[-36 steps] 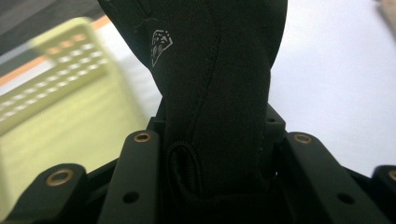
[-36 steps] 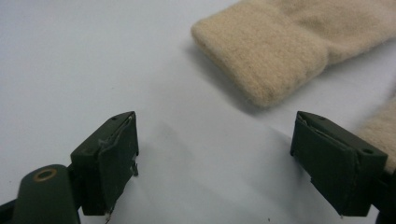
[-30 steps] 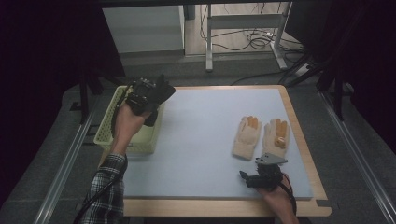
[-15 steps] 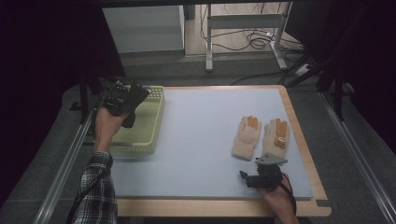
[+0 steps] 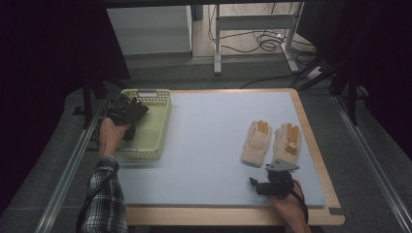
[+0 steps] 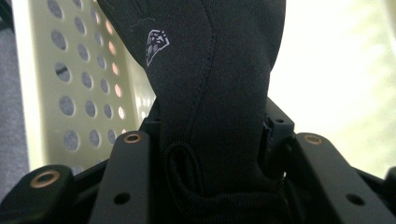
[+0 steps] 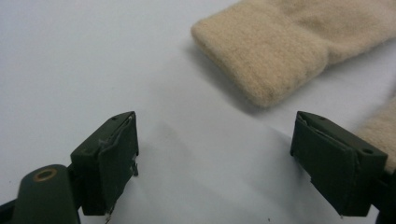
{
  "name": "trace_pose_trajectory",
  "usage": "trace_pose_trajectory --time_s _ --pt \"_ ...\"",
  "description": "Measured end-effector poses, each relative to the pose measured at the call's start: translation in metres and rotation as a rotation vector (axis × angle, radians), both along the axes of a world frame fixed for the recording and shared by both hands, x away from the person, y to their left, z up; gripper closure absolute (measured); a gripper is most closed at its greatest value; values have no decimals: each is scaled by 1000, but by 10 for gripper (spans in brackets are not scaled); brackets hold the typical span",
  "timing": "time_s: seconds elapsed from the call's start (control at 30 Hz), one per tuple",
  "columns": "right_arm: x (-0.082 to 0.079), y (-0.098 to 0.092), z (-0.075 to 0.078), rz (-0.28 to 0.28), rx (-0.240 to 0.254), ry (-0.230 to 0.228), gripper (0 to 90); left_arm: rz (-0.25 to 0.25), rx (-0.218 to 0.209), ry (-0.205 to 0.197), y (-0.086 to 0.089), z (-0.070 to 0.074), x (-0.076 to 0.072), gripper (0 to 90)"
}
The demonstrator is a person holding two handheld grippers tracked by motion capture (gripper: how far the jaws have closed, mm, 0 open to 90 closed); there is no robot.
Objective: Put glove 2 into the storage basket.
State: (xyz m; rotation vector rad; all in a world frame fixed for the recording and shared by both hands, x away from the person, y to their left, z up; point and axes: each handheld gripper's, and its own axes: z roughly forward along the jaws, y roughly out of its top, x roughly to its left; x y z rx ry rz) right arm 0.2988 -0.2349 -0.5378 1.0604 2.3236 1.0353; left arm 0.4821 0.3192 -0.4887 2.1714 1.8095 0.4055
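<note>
From the high view, the left gripper point(image 5: 127, 112) hangs over the left edge of the pale yellow perforated basket point(image 5: 156, 127) at the table's left side, with a black glove point(image 5: 133, 119) dangling from it into the basket. At the near right of the blue mat point(image 5: 204, 145), the right gripper point(image 5: 256, 184) sits low in the person's hand, just short of a pair of cream gloves point(image 5: 272, 141) with orange-tipped fingers lying side by side, cuffs toward the person. In the left gripper view, the black glove point(image 6: 210, 93), marked with a small white logo, runs up between the jaws; they have just been easing apart, yet the fabric is bunched between them and the pads press on it, so the glove is gripped. Behind it stands the basket's wall point(image 6: 88, 93), full of round holes. In the right gripper view, the jaws stand wide apart with nothing between them but bare mat point(image 7: 93, 60); the knitted cuff of one cream glove point(image 7: 271, 60) lies just ahead, apart from the jaws, and the other glove's edge point(image 7: 380, 130) shows just beside the right-hand jaw.
</note>
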Motion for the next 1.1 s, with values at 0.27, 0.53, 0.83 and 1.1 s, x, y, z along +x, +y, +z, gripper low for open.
trace_pose_trajectory --time_s 0.27,0.53,0.83,1.1 --pt "0 0 0 0 0 0 149 2 72 79 -2 -14 4 255" --pt "0 0 0 0 0 0 149 -8 16 42 -1 9 -7 41" --pt "0 0 0 0 0 0 149 -85 -94 -82 0 38 -29 25" --pt "0 0 0 0 -1 0 149 -179 -84 -180 -14 50 -47 17"
